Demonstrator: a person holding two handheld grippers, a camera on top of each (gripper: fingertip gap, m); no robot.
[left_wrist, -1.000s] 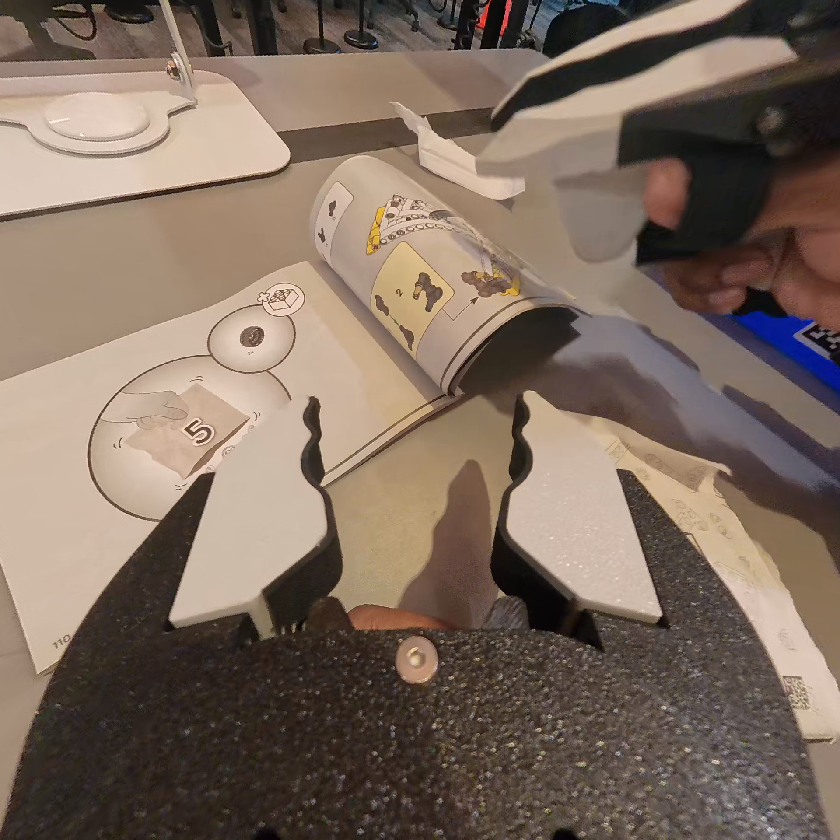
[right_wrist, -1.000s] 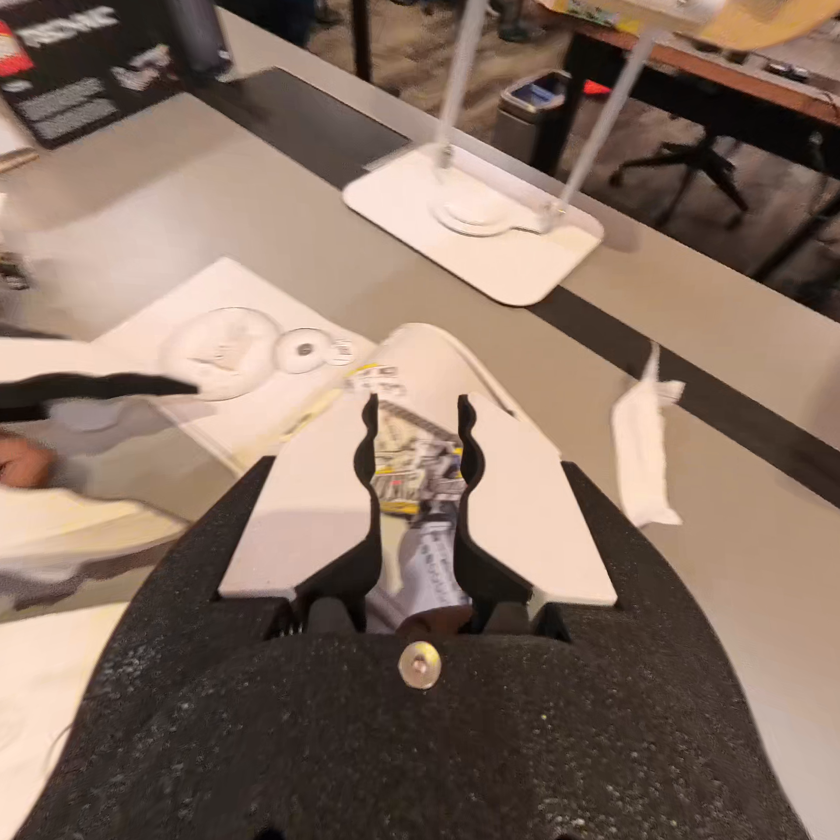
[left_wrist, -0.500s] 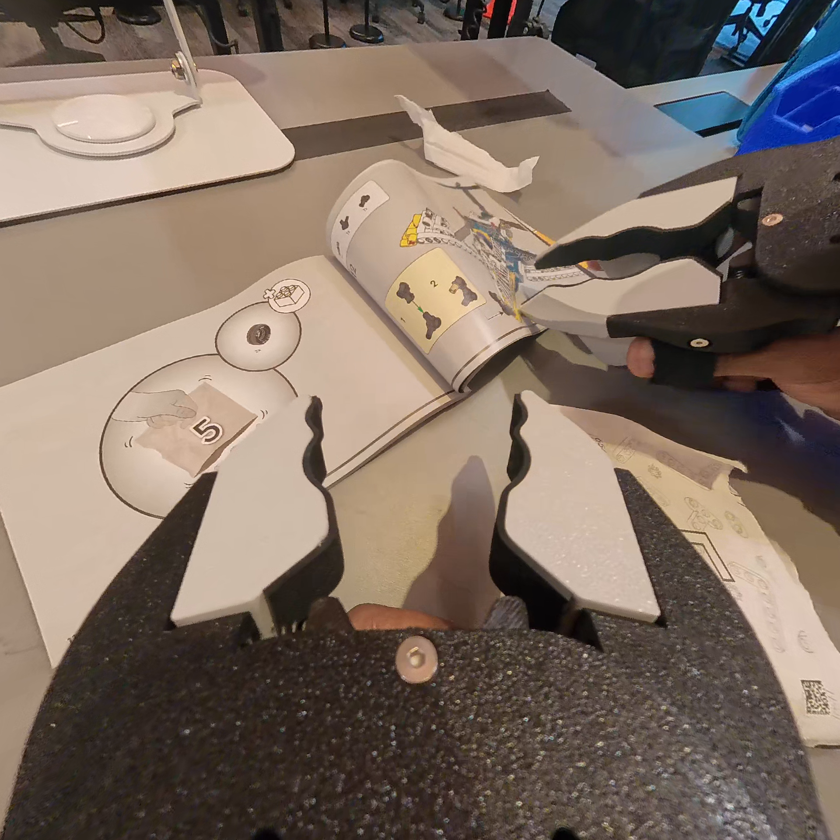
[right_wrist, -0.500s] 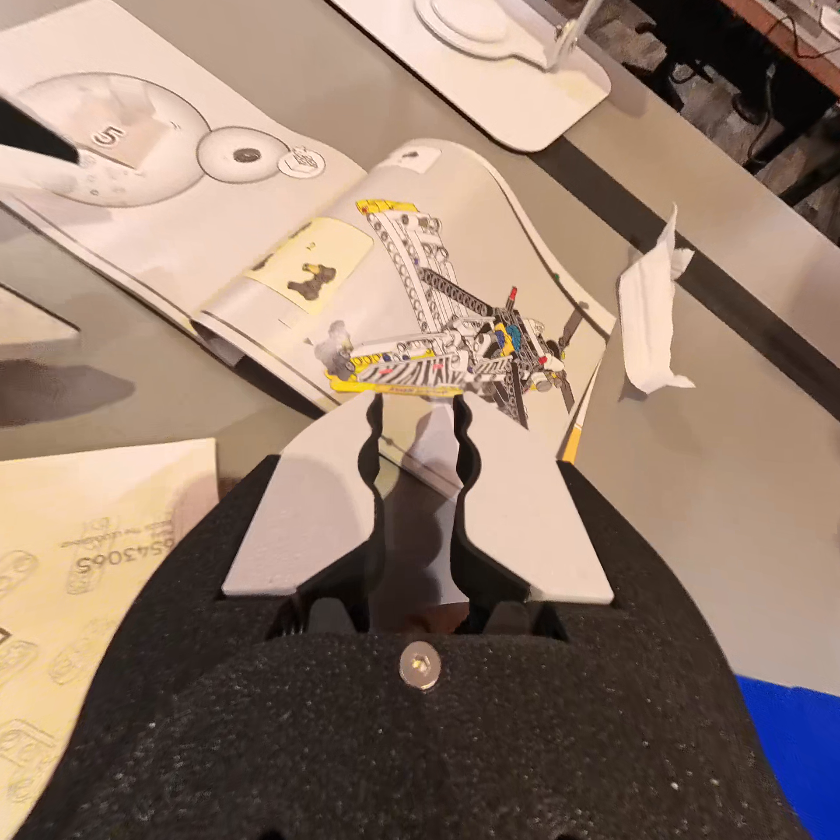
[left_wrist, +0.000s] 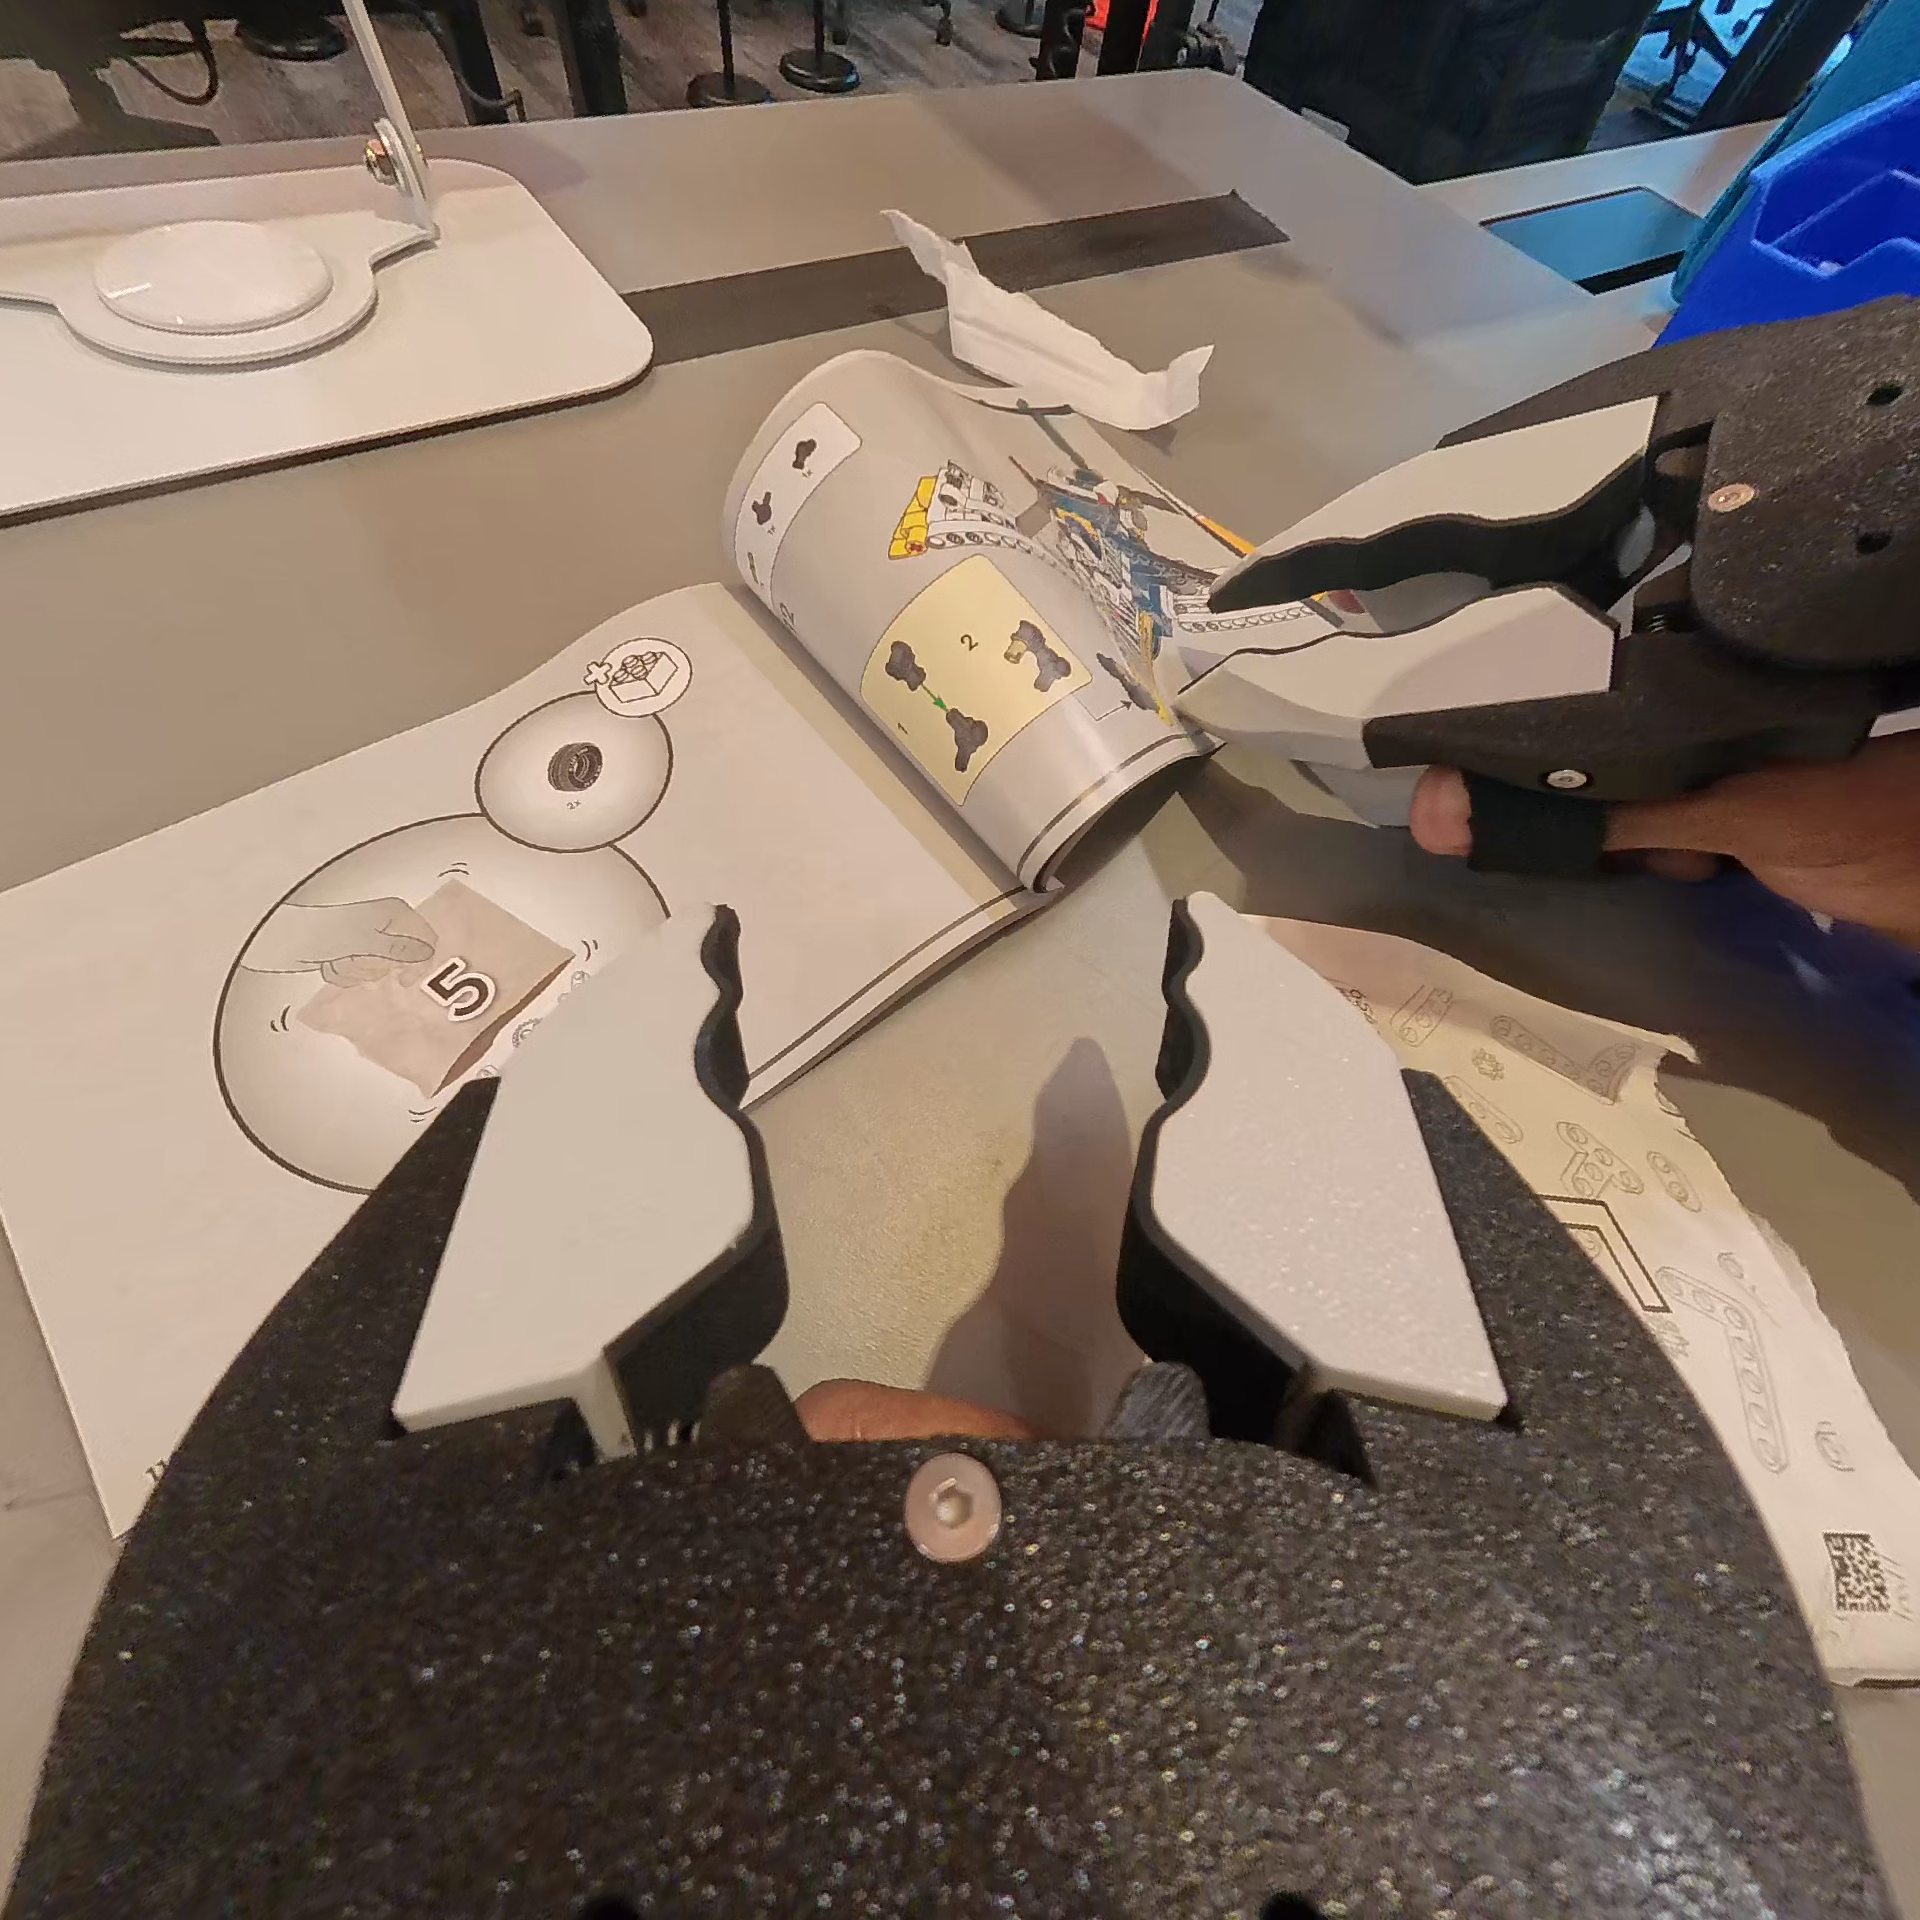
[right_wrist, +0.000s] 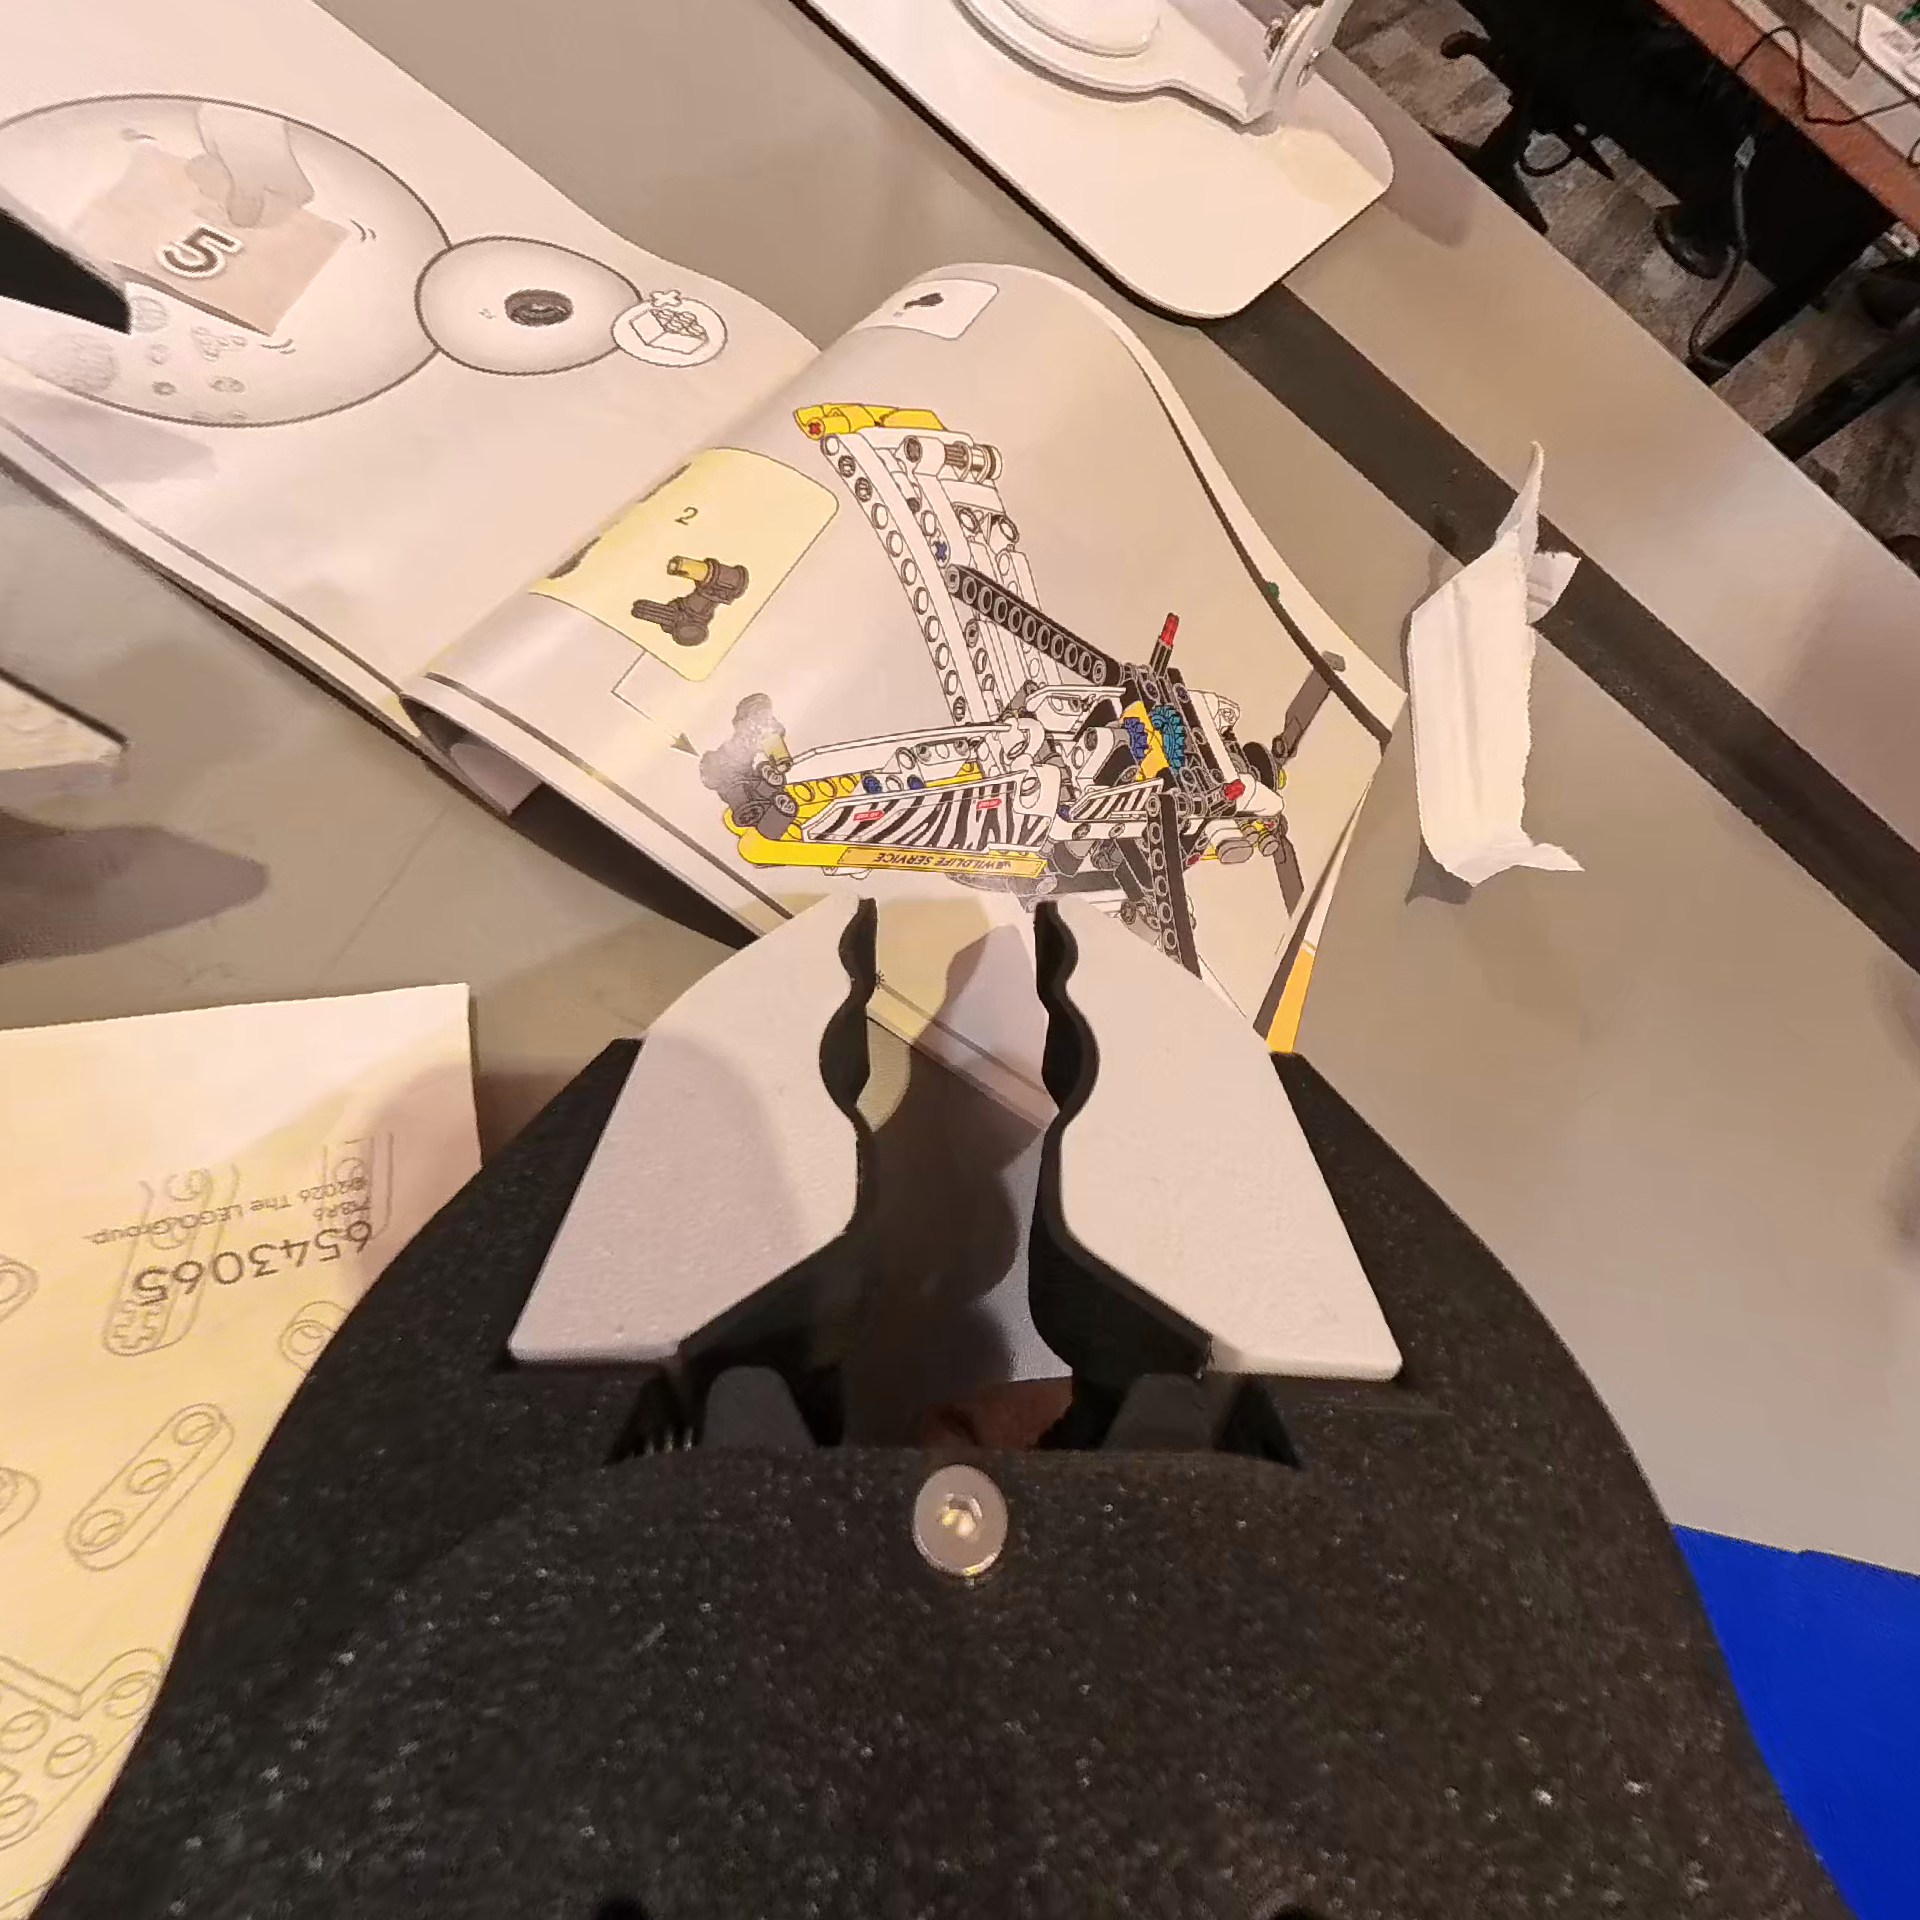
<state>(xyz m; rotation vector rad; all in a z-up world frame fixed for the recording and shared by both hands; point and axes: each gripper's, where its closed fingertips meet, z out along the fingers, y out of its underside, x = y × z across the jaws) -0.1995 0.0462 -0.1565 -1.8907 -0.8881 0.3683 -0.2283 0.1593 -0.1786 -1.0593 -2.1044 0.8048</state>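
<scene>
**Clerk:** State of the left gripper (left_wrist: 951, 925)?

**Inspector:** Spread wide and holding nothing. It hovers over bare table (left_wrist: 935, 1174) at the near edge of the open booklet (left_wrist: 727, 831). Its left finger overlaps the flat left-hand page, and I cannot tell whether it touches.

**Clerk:** And the right gripper (right_wrist: 951, 914)?

**Inspector:** Part open, reaching in from the right. The booklet's right-hand page (right_wrist: 1039, 468) curls up off the table, and its free edge runs between the two fingers, one above and one below. A gap shows between the pads, so the page is straddled, not pinched.

**Clerk:** What has changed?

**Inspector:** I record only the present state: page raised and bowed, spine down, booklet in mid-table.

**Clerk:** Surroundings?

**Inspector:**
- A torn white paper scrap (left_wrist: 1039, 322) lies just beyond the curled page.
- A cream sheet (left_wrist: 1558, 1195) printed with part outlines lies near right, beside the left gripper.
- A white stand base (left_wrist: 312, 312) sits far left.
- A blue bin (left_wrist: 1818, 208) sits far right.
</scene>
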